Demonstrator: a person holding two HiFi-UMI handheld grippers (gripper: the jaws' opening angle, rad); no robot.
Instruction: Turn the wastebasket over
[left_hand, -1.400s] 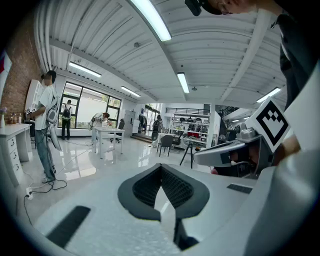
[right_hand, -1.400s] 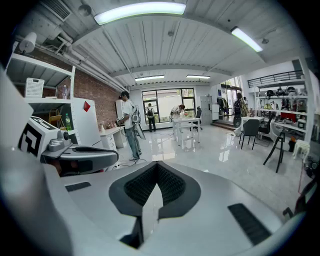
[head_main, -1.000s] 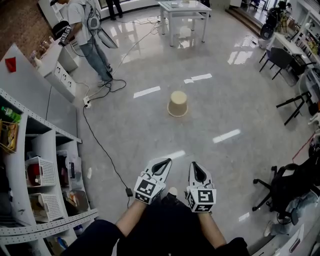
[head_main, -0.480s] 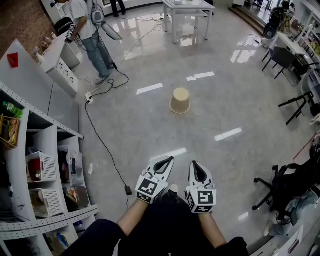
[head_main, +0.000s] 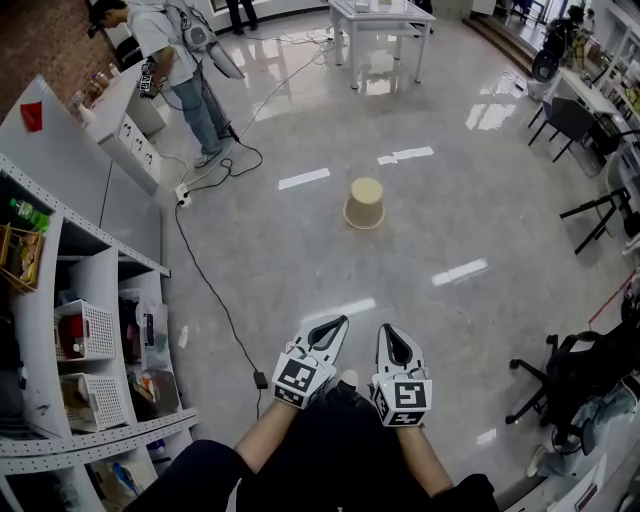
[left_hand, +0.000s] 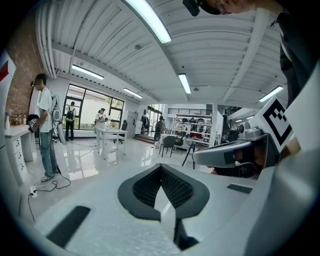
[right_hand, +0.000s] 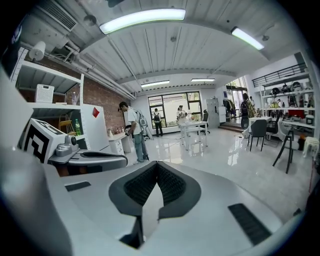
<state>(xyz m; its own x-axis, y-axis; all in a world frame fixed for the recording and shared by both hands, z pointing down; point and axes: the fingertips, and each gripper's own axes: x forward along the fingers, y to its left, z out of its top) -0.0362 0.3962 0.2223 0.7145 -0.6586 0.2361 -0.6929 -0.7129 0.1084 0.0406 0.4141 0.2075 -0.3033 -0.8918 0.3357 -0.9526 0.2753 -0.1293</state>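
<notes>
A beige wastebasket (head_main: 364, 204) stands upside down on the glossy grey floor, mouth down, well ahead of me in the head view. My left gripper (head_main: 338, 322) and right gripper (head_main: 386, 329) are held side by side low in that view, far short of the basket. Both have their jaws shut with nothing between them. In the left gripper view my left gripper (left_hand: 161, 167) fills the lower frame and hides the basket. The right gripper (right_hand: 157, 165) does the same in its own view.
A white shelf unit (head_main: 60, 330) with baskets stands at the left. A black cable (head_main: 205, 280) runs across the floor from a power strip. A person (head_main: 180, 60) stands at the far left by a counter. A white table (head_main: 380, 20) is beyond; chairs (head_main: 570, 120) and a stool stand at the right.
The wastebasket sits slightly higher and further right in the head view, and the person at the far left has shifted. Both grippers stay shut and hold their place.
</notes>
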